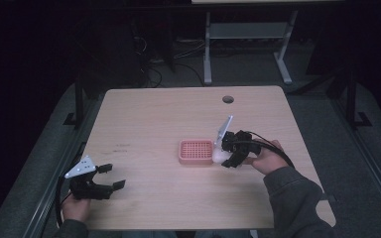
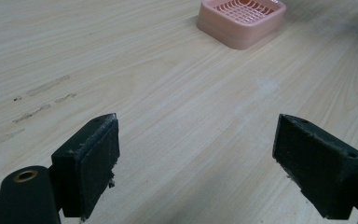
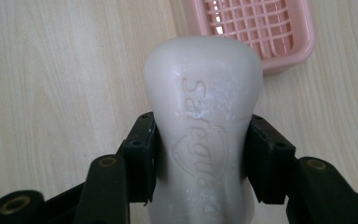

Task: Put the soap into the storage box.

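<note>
One word can be read: "Safeguard", pressed in raised letters into the upper face of the white soap bar (image 3: pixel 204 135); it runs lengthwise along the bar, and a shield-shaped outline surrounds its middle letters; the last letters are blurred in the right gripper view; no other text, number or sign is legible.
</note>
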Demonstrator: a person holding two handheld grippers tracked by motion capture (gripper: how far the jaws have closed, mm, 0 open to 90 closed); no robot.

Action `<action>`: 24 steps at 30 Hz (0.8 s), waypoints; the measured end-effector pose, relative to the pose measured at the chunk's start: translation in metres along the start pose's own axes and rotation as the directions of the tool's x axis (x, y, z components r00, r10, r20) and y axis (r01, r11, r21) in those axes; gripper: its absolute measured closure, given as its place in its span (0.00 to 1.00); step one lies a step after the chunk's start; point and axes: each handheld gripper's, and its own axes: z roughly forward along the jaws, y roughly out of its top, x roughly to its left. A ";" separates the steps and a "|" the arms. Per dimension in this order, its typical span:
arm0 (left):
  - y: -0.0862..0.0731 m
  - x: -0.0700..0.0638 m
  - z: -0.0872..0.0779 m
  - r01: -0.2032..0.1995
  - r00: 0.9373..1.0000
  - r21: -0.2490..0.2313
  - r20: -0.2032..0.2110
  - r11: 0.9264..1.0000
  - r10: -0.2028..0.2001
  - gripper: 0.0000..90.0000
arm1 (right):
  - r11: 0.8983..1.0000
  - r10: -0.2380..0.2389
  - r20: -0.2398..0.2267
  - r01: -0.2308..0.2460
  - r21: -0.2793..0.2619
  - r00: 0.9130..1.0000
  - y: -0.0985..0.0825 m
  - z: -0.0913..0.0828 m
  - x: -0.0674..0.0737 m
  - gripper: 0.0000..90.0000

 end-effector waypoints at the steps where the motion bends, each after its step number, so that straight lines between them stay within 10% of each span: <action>1: 0.000 0.000 0.000 0.000 1.000 0.000 0.000 1.000 0.000 0.15 | 1.000 0.001 0.001 -0.001 0.003 1.000 0.001 0.000 0.000 0.54; 24: 0.000 0.001 -0.001 -0.006 1.000 0.001 -0.004 1.000 0.006 0.15 | 0.999 -0.037 -0.029 0.037 0.010 0.999 0.037 0.014 -0.014 0.54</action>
